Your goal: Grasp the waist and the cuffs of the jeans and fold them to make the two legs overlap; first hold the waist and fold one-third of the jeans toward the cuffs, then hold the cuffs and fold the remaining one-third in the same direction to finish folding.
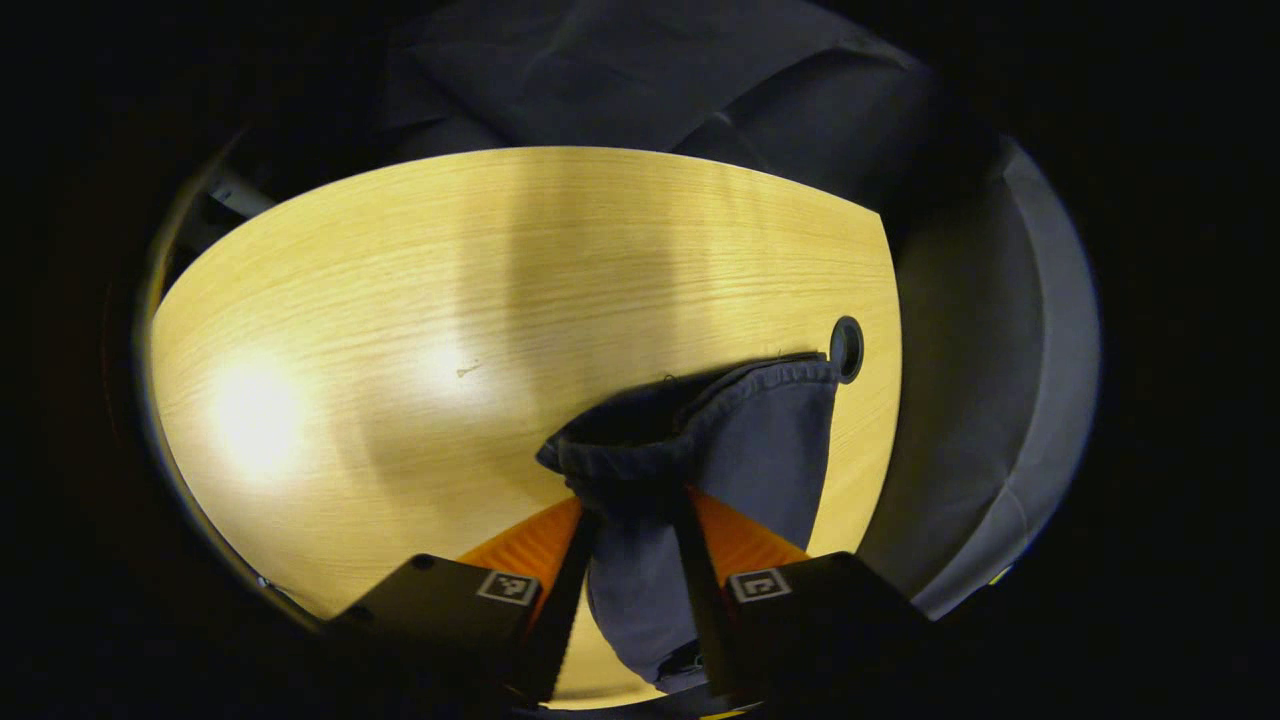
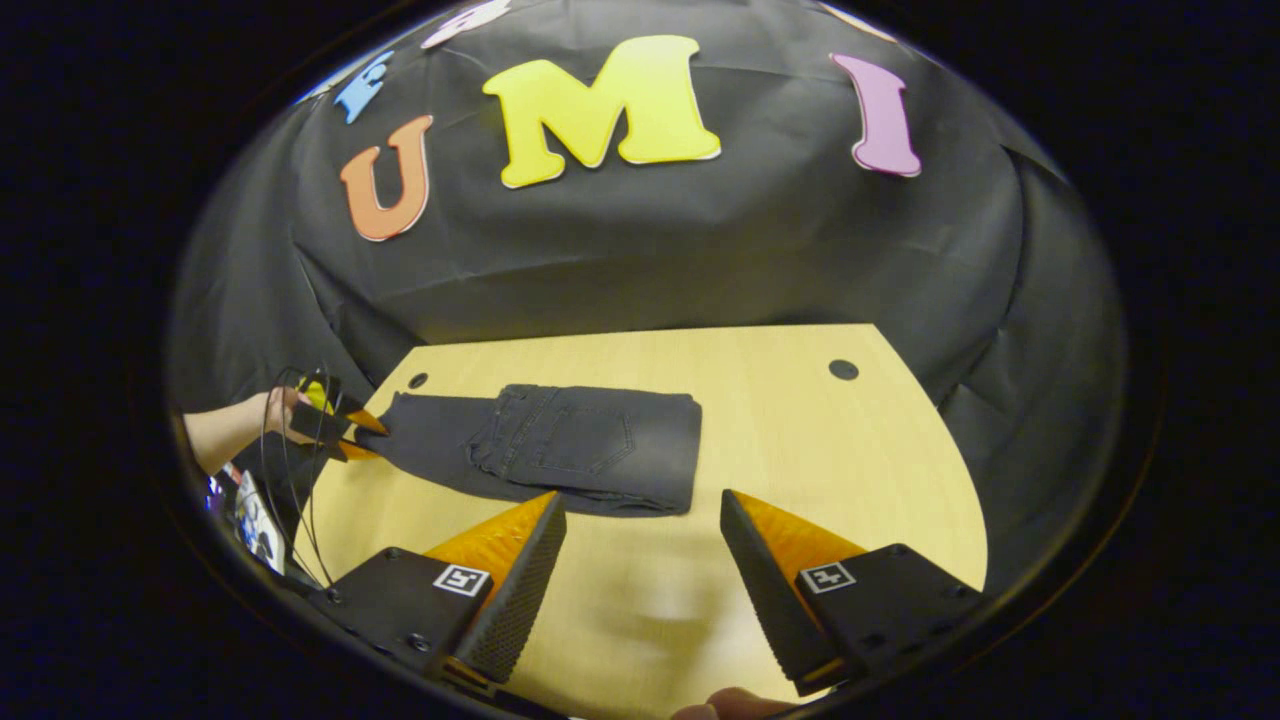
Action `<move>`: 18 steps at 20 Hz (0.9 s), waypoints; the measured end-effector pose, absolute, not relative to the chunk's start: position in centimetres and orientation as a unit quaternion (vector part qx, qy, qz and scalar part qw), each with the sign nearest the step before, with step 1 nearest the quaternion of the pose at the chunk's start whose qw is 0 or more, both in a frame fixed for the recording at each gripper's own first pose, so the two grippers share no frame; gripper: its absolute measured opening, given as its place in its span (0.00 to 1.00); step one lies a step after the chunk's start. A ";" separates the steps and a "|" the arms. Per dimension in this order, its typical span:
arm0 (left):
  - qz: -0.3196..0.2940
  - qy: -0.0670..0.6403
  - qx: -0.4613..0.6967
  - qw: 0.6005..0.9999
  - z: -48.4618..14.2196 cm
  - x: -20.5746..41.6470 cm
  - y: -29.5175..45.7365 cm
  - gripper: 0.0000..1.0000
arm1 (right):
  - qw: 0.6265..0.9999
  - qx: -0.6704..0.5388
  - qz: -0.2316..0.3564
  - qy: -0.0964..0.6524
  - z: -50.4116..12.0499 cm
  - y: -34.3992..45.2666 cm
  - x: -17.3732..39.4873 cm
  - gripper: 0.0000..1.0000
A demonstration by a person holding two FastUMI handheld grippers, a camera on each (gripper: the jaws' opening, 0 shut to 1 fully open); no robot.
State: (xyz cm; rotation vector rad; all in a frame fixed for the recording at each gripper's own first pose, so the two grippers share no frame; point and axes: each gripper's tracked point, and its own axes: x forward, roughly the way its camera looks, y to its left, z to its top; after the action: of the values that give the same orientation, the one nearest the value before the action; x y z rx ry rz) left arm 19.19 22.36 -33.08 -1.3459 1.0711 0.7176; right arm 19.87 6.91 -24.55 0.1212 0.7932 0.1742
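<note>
**Q:** Wooden table [image 1: 400,300] under warm light – so what's going on in the left gripper view?

**A:** Pale wood takes up most of it, with dark cloth [image 1: 620,80] hanging behind and a round hole [image 1: 846,348] near the far right edge. The left gripper [image 1: 634,520] sits at the bottom, and both fingers are pinched onto a cuff [image 1: 700,420] of the jeans. The hem is lifted off the table and gapes open just past the fingertips, its top corner almost reaching that hole. More denim hangs down between the fingers.

**Q:** And the right gripper view?

**A:** Same table [image 2: 850,470], seen from the side, black cloth wall behind it. The jeans [image 2: 560,445] lie across the middle – waist part already folded over onto the legs, back pocket facing up, leg end stretching out left. At that left end a hand [image 2: 275,410] holds the left gripper [image 2: 360,430] right on the cuff. The right gripper [image 2: 640,520] is at the bottom, fingers spread wide with nothing between them, hovering near the front edge of the folded denim but not touching it.
</note>
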 end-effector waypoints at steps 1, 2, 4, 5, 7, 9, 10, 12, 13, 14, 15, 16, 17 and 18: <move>0.314 0.441 -0.597 0.591 -32.7 19.2 22.3 0.42 | 0.916 0.061 0.083 0.388 -24.8 6.8 19.7 0.96; 0.316 0.424 -0.611 0.589 -32.2 19.2 22.3 0.26 | 0.915 0.058 0.081 0.391 -25.0 6.6 19.5 0.96; 0.319 0.401 -0.612 0.603 -30.9 19.4 22.3 0.14 | 0.914 0.056 0.077 0.395 -25.0 5.7 19.0 0.97; 0.316 0.400 -0.605 0.612 -30.3 19.3 22.2 0.12 | 0.914 0.058 0.074 0.395 -25.0 5.4 18.8 0.94; 0.312 0.390 -0.595 0.630 -28.7 19.0 22.2 0.07 | 0.915 0.054 0.066 0.393 -24.8 4.4 18.3 0.96; 0.297 0.378 -0.591 0.648 -26.5 19.0 22.2 0.05 | 0.920 0.048 0.057 0.386 -24.5 3.3 17.7 0.96; 0.287 0.375 -0.582 0.662 -25.2 18.9 22.1 0.05 | 0.921 0.049 0.054 0.383 -24.2 3.1 17.4 0.96; 0.257 0.361 -0.561 0.699 -21.7 19.2 21.6 0.05 | 0.922 0.050 0.052 0.381 -23.8 2.9 16.4 0.97; 0.243 0.354 -0.545 0.720 -19.6 19.4 21.3 0.05 | 0.923 0.048 0.051 0.380 -23.7 2.7 15.8 0.96; 0.228 0.348 -0.526 0.742 -17.3 19.7 20.8 0.05 | 0.923 0.046 0.051 0.378 -23.5 2.6 15.5 0.96; 0.210 0.341 -0.505 0.765 -14.8 20.0 20.2 0.05 | 0.924 0.045 0.049 0.377 -23.4 2.3 15.1 0.96; 0.191 0.333 -0.480 0.788 -12.1 20.3 19.5 0.05 | 0.925 0.042 0.048 0.374 -23.0 2.0 14.7 0.96; 0.173 0.326 -0.453 0.812 -9.3 20.6 18.6 0.05 | 0.927 0.042 0.046 0.371 -22.7 1.9 14.5 0.96; 0.151 0.315 -0.426 0.834 -6.3 21.0 17.4 0.04 | 0.929 0.043 0.045 0.366 -22.3 1.7 14.3 0.97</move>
State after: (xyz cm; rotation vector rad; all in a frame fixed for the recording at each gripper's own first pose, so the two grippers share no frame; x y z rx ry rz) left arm 20.95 17.43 -6.29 -0.9031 0.6679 0.3198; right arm 14.30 1.74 -22.32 0.0876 0.7497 0.0922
